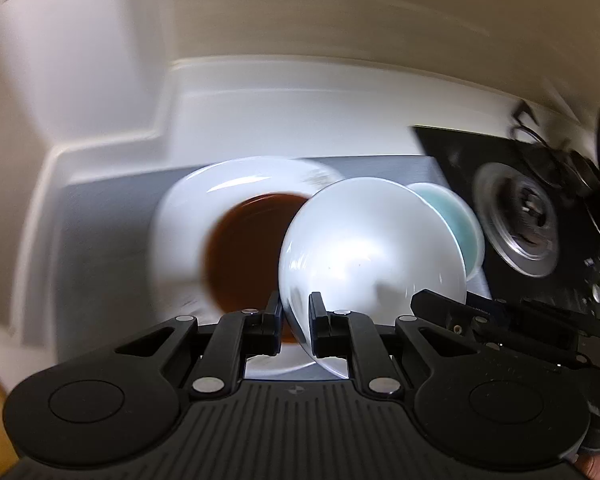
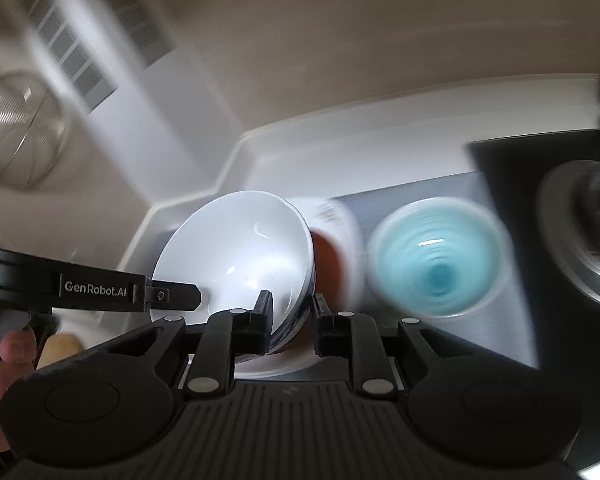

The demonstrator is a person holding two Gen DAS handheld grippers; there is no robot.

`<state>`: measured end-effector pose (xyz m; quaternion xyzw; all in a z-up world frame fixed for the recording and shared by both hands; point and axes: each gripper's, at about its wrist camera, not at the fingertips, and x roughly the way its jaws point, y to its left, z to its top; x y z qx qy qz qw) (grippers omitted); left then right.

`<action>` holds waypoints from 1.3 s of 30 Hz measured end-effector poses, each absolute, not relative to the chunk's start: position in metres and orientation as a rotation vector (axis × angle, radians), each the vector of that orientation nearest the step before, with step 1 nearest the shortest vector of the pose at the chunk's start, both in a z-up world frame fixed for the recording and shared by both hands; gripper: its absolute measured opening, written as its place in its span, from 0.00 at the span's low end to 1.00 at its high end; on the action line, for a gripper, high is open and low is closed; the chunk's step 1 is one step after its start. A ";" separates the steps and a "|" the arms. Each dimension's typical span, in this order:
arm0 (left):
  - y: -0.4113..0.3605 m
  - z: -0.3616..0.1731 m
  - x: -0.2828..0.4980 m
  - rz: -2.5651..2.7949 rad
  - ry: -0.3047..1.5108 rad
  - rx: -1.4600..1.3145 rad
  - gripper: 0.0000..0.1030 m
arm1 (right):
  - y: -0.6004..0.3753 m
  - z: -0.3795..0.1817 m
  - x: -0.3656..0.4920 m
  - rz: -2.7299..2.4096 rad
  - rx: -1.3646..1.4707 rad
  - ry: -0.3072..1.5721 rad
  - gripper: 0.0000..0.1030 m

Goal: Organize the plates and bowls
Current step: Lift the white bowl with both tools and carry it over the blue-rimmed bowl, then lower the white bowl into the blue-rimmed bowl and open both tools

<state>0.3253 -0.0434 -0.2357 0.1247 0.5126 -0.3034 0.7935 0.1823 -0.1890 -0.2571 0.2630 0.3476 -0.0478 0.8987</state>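
A white bowl [image 1: 372,248] with a blue pattern on its outside hangs tilted above the dishes, held by both grippers. My left gripper [image 1: 296,320] is shut on its near rim. My right gripper [image 2: 292,322] is shut on another part of the same bowl's [image 2: 236,248] rim. The right gripper [image 1: 424,300] also shows at the bowl's right side, and the left gripper [image 2: 196,296] at its left. Below lies a white plate [image 1: 180,224] with a brown dish [image 1: 244,252] on it. A teal bowl [image 2: 436,264] stands to the right, blurred.
The dishes rest on a grey mat [image 1: 100,232] on a white counter against a wall. A black stove with a metal burner [image 1: 516,220] lies to the right. A mesh strainer [image 2: 24,128] sits at the far left. A person's hand [image 2: 4,360] grips the left gripper's handle.
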 end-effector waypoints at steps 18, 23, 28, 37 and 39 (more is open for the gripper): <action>-0.164 -0.252 0.307 -0.774 1.123 0.475 0.16 | -0.281 -0.276 0.138 -0.303 0.653 0.621 0.21; -0.175 -0.254 0.303 -0.773 1.135 0.487 0.16 | -0.294 -0.284 0.133 -0.305 0.687 0.616 0.21; -0.185 -0.259 0.305 -0.778 1.156 0.490 0.16 | -0.298 -0.288 0.132 -0.315 0.689 0.618 0.21; -0.199 -0.267 0.300 -0.786 1.123 0.544 0.16 | -0.301 -0.299 0.129 -0.335 0.695 0.626 0.21; -0.200 -0.268 0.299 -0.797 1.107 0.548 0.16 | -0.302 -0.298 0.130 -0.341 0.687 0.624 0.22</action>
